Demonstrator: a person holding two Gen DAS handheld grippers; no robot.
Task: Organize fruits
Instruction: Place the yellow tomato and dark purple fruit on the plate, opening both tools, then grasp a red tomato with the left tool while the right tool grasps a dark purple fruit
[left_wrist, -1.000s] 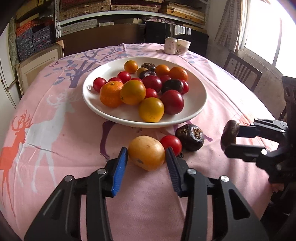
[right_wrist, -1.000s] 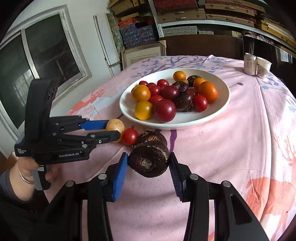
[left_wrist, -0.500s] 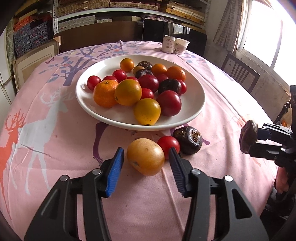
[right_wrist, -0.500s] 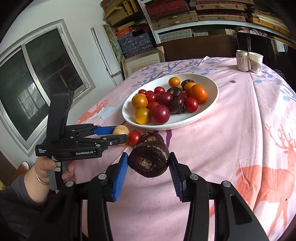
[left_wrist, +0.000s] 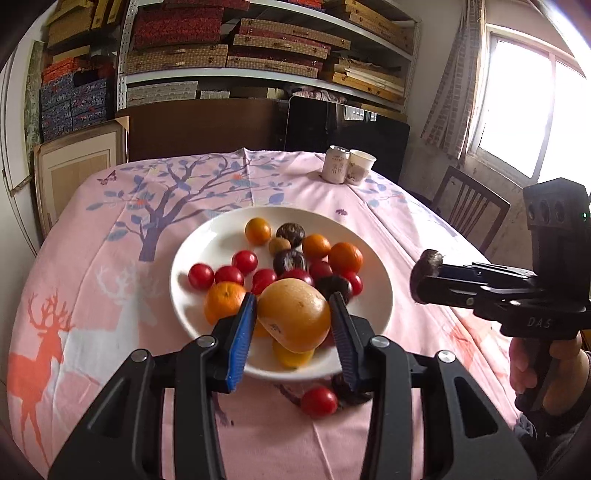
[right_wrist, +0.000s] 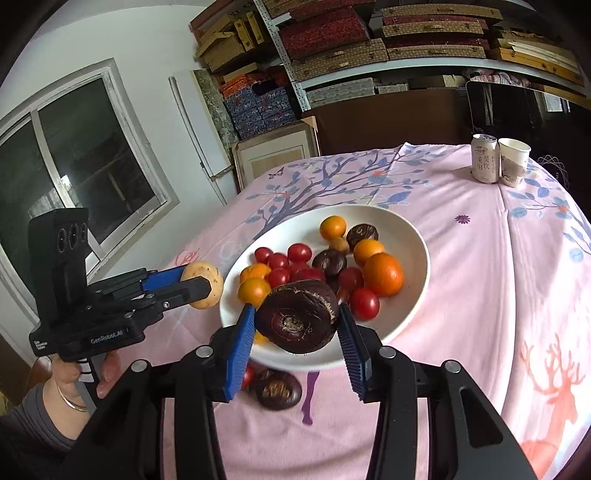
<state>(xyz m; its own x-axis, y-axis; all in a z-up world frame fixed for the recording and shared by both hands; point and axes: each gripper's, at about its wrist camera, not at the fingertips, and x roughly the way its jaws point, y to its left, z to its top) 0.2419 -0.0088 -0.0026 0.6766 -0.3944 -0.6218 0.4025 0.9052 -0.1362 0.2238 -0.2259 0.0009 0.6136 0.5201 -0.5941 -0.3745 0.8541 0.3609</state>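
the left gripper (left_wrist: 293, 325) pinches a yellow-orange fruit (left_wrist: 294, 320) above the near rim of the white plate (left_wrist: 195, 254); the right gripper (right_wrist: 297, 325) pinches a dark chestnut-like fruit (right_wrist: 297, 316) there too. better to lower each onto a bare patch of the plate before letting go, so nothing rolls.

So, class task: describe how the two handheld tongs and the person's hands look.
Both tongs, left and right, are black with ribbed blue pads and silver bolts. White lettering marks the pistol-grip bodies. The left hand has a grey sleeve and thin bangle.
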